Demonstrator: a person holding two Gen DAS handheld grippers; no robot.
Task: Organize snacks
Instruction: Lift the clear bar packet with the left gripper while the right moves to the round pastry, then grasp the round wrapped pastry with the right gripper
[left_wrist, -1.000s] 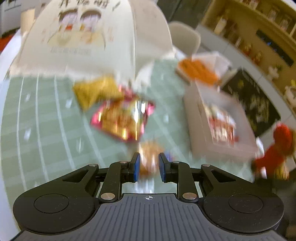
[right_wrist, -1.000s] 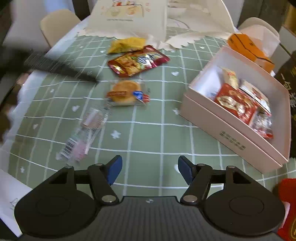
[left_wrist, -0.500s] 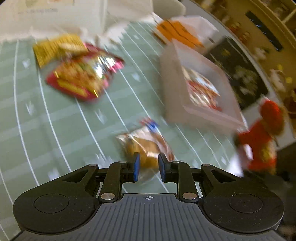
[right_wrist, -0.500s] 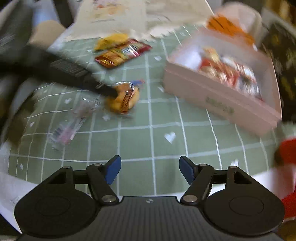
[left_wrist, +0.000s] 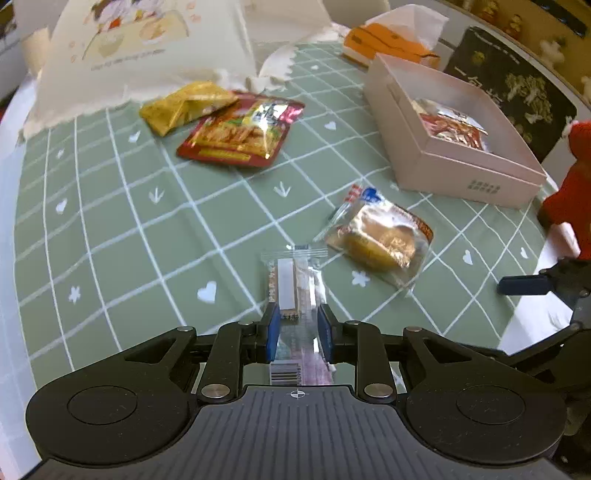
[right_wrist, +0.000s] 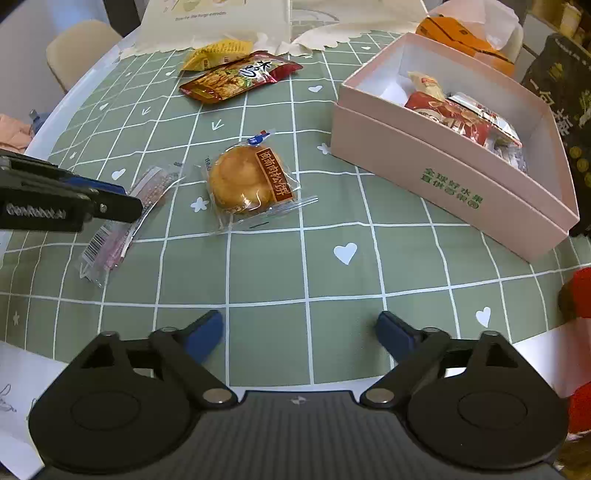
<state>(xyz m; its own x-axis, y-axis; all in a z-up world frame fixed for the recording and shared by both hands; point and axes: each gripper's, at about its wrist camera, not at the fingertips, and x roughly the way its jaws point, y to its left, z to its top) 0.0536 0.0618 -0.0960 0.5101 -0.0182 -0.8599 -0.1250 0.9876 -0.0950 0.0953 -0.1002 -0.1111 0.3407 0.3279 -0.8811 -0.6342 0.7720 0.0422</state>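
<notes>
The left gripper (left_wrist: 295, 326), jaws narrowly apart, straddles the clear-wrapped snack bar (left_wrist: 293, 282), whose long axis runs toward 12 o'clock (the wide-open right gripper (right_wrist: 300, 332) sits farther off).

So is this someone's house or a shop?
Probably a home dining room: a table with a green checked tablecloth, a dining chair pulled up to it, and a shelf of ornaments behind.

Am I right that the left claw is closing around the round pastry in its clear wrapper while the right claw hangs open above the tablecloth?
Not quite: the left claw is around the long clear-wrapped snack bar, not the round pastry, which lies untouched beside it. The left wrist view shows the bar between the blue pads. The right claw does hang open above the tablecloth.
</notes>
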